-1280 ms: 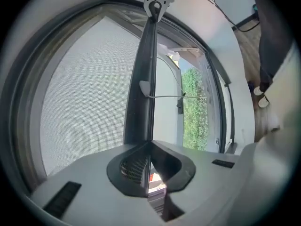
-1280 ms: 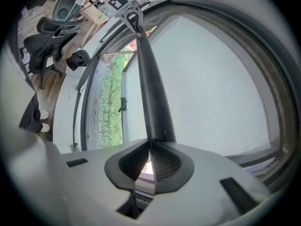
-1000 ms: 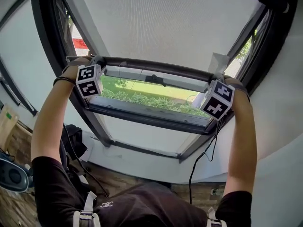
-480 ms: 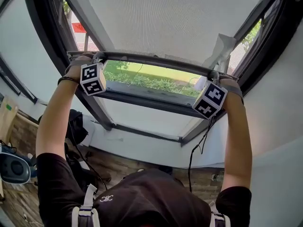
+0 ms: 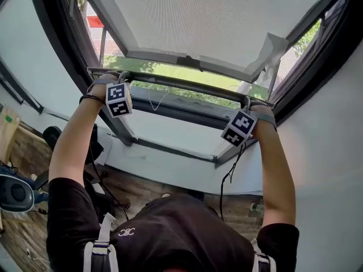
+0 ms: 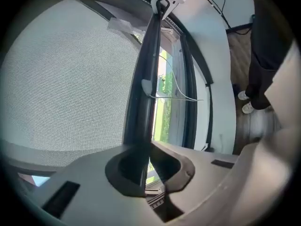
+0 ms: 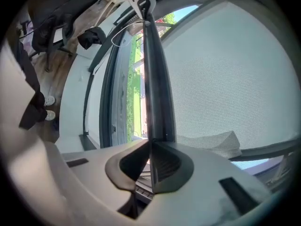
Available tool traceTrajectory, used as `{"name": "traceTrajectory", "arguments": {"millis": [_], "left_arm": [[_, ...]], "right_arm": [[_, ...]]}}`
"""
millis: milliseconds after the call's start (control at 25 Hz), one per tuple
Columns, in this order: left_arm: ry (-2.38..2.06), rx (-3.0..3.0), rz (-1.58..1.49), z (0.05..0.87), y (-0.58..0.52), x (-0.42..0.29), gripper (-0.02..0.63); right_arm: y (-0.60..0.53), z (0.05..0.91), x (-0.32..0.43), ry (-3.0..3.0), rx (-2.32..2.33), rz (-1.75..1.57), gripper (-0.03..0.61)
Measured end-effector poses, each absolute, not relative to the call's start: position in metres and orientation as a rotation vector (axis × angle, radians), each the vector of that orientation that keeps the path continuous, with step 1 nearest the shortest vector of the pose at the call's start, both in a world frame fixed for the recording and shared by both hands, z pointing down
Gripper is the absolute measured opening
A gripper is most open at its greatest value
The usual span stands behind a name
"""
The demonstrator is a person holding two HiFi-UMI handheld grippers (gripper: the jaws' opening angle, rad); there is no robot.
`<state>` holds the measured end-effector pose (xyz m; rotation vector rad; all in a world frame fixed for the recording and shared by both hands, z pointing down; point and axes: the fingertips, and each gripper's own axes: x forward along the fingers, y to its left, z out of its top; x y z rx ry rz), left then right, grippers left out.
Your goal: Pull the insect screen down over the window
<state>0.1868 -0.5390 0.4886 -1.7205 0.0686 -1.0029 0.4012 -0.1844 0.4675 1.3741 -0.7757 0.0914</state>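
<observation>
Bar (image 5: pixel 187 86) of insect screen (image 5: pixel 210 21) tight in left gripper (image 5: pixel 121 77), right gripper (image 5: pixel 247 102)

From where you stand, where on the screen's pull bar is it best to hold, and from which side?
Hold the pull bar near both ends, from the room side, as the left hand-held gripper and right hand-held gripper do. It is long and slim; spread grips probably keep it level.
</observation>
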Motion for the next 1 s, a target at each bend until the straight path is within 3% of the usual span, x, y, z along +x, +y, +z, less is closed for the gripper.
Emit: {"name": "traceTrajectory", "arguments": {"millis": [760,840,1000], "left_arm": [[-0.005,-1.75,-1.151,0.616,-0.533,0.183,0.043],[-0.026,-1.751,-1.178,0.627,-0.533,0.182,0.063],[-0.057,-1.753,-1.207,0.641,-0.53,0.18,0.084]], "right_arm": [[-0.181,0.588,0.4,-0.871,1.423,0.158,0.036],[-0.18,0.601,0.397,-0.913,1.402,0.204,0.11],[-0.179,0.615,0.397,-0.927,1.391,0.224,0.114]]}}
